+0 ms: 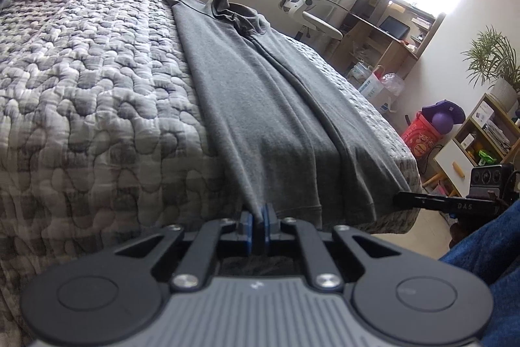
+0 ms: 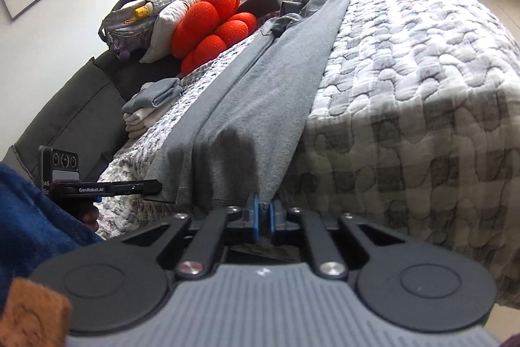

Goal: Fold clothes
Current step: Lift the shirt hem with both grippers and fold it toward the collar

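Stretching lengthwise along the quilted bed [image 1: 97,93], a grey shirt [image 1: 260,106] is pinched at its hem by the left hand-held gripper [image 1: 260,217] and the right hand-held gripper [image 2: 264,212]. Folded clothes [image 2: 152,106] and an orange cushion [image 2: 211,25] are shown fully only in the right view; the hem's underside is hidden.

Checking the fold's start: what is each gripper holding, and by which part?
Both hold the grey shirt by its bottom hem at the bed's edge: left gripper and right gripper, one at each corner.
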